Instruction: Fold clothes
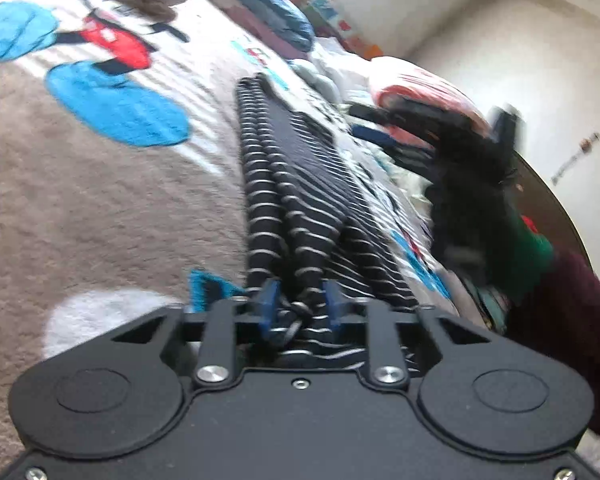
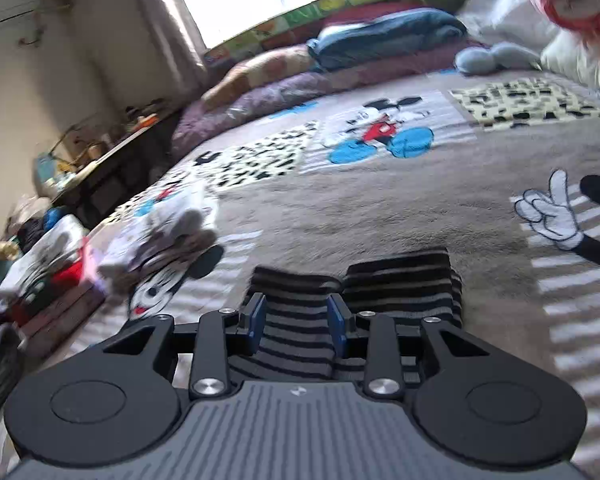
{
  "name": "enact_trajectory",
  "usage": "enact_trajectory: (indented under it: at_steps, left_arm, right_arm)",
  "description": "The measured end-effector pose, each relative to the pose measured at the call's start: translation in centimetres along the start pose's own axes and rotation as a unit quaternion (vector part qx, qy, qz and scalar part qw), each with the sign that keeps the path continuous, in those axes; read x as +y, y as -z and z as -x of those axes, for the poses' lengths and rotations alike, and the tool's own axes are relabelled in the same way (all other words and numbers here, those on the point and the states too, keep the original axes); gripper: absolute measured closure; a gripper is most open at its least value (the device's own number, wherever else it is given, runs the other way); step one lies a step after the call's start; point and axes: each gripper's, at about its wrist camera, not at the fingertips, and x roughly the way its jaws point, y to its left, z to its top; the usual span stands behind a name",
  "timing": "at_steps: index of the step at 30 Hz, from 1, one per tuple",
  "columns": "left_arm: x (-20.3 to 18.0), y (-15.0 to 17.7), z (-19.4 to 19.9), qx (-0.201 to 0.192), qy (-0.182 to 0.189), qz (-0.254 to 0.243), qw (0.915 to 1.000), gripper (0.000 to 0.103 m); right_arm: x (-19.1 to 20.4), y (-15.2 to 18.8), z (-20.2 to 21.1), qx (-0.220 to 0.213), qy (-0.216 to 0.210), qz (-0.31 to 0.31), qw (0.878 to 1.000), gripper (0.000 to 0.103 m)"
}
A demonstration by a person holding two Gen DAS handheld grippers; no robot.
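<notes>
Covering the bed was a brown cartoon-mouse blanket [image 2: 380, 208], the striped garment [image 1: 300, 184] stretched across it. The left gripper [image 1: 300, 304] pinched its bunched end; the right gripper [image 2: 296, 320] stood parted astride it. Pillows [image 2: 384, 36] lined the window.

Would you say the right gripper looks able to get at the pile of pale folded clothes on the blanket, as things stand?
Probably not yet: the right gripper has the striped garment between its fingers, while the pale folded clothes lie apart, further along the blanket. Nothing blocks the way between.
</notes>
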Motion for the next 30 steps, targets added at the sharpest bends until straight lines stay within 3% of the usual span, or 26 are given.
enact_trajectory:
  at_steps: [4,8,12,13,18,22,27,30]
  left_arm:
    - [1.1,0.1,0.1,-0.009,0.008,0.050,0.9987,0.094]
    - [1.4,0.2,0.0,-0.013,-0.001,0.065,0.9978,0.096]
    - [1.5,0.4,0.1,-0.019,-0.001,0.069,0.9974,0.095]
    - [1.5,0.4,0.2,-0.021,0.001,0.069,0.9974,0.095]
    - [0.7,0.3,1.0,-0.036,0.005,0.055,0.9978,0.095]
    - [0.1,0.3,1.9,-0.059,0.000,0.039,0.9975,0.095]
    - [-1.8,0.3,3.1,-0.109,-0.003,-0.019,0.9938,0.095]
    - [-3.2,0.7,3.1,-0.103,-0.011,-0.060,0.9928,0.095]
  right_arm:
    - [1.7,2.4,3.0,0.004,-0.011,0.052,0.999,0.068]
    - [4.7,5.7,4.2,0.020,-0.015,0.137,0.990,0.067]
    - [6.2,9.1,0.8,0.097,0.039,0.204,0.973,0.060]
    - [6.7,9.5,0.6,0.088,0.045,0.228,0.969,0.058]
    - [7.7,8.5,2.5,0.052,0.063,0.205,0.975,0.057]
    - [8.1,8.6,6.1,0.030,0.044,0.197,0.979,0.056]
    - [7.3,11.3,10.9,0.012,0.035,0.178,0.983,0.052]
    - [6.4,13.4,13.4,-0.003,0.038,0.157,0.987,0.052]
